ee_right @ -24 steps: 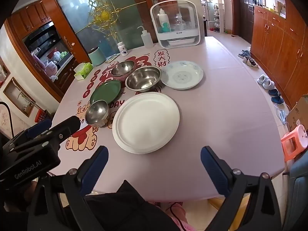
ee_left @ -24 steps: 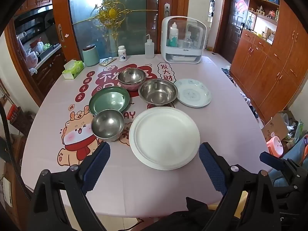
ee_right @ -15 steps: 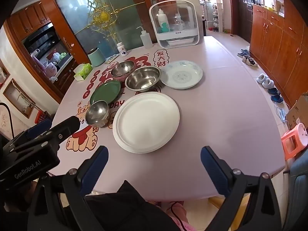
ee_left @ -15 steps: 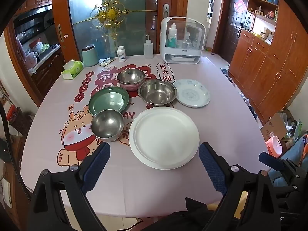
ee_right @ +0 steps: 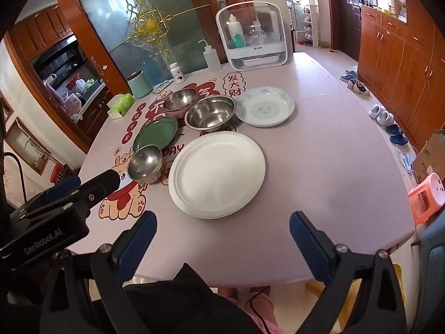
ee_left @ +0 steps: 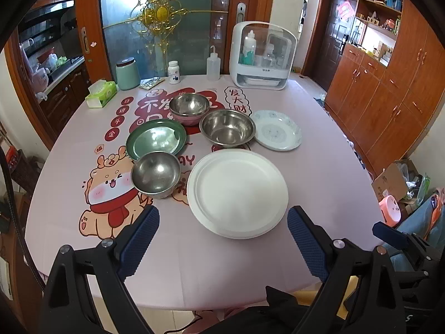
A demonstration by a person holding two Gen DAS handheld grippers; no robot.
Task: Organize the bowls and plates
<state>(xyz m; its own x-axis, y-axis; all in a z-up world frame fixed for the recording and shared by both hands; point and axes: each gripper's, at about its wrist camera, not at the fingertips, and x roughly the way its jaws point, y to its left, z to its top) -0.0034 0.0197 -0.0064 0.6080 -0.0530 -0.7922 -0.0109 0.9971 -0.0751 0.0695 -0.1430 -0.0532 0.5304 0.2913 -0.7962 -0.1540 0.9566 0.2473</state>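
A large white plate (ee_left: 237,193) (ee_right: 217,174) lies nearest on the pink table (ee_left: 319,167). Left of it stands a small steel bowl (ee_left: 155,174) (ee_right: 146,164), with a green plate (ee_left: 155,139) (ee_right: 155,133) behind that. Farther back are a wide steel bowl (ee_left: 227,131) (ee_right: 210,112), a steel bowl nested in a pink bowl (ee_left: 189,109) (ee_right: 180,103), and a floral plate (ee_left: 276,129) (ee_right: 265,106). My left gripper (ee_left: 222,222) hangs open over the table's near edge, before the white plate. My right gripper (ee_right: 222,229) is open too, holding nothing.
At the table's far edge stand a white bottle cabinet (ee_left: 262,55), a squeeze bottle (ee_left: 213,66), a pill jar (ee_left: 173,72), a green canister (ee_left: 128,73) and a tissue box (ee_left: 101,93). Wooden cabinets (ee_left: 389,91) line the right wall. A pink stool (ee_right: 427,196) stands right of the table.
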